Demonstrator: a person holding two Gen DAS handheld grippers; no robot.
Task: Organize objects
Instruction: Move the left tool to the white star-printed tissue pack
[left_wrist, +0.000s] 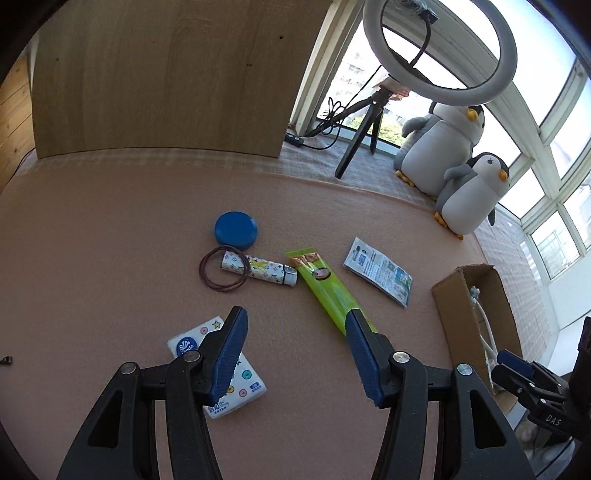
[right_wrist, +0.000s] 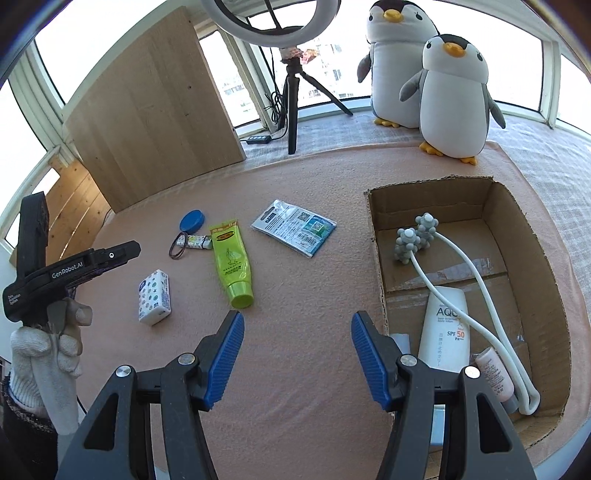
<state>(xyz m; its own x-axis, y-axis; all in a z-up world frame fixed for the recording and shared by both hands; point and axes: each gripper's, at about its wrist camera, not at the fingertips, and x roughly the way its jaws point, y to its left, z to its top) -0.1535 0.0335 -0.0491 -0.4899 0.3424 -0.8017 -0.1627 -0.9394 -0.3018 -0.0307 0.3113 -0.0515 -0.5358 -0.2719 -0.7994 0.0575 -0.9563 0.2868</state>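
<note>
Overhead, the left gripper (left_wrist: 295, 350) hangs with its jaws apart and nothing between them, above the near part of the pink mat (left_wrist: 92, 240); its left finger covers part of the tissue pack (left_wrist: 245, 384), its right finger the cap end of the green tube (left_wrist: 325, 288). The right gripper (right_wrist: 297, 354), likewise spread and empty, hangs over bare mat just beside the cardboard box (right_wrist: 517, 206) at the mat's right edge. Loose items wait mid-mat: a blue round tin (left_wrist: 235, 229), a patterned small cylinder (left_wrist: 258, 272) with a brown hair tie (left_wrist: 207, 275) looped over one end, and a blue-and-white sachet (left_wrist: 376, 271). Already in the box are a white roller massager (right_wrist: 480, 280), a sunscreen bottle (right_wrist: 445, 328) and a small pink tube (right_wrist: 495, 373). Likely trouble: a grab at the cylinder could drag the hair tie along or snag it; the flat sachet and thin tie may slip from the ridged pads; with two items so near the left jaws, a closing could pinch the wrong one. Hidden: the box's near corner behind the right gripper, where something pale cannot be identified; the tissue pack's middle; and most print, too small to read.
</note>
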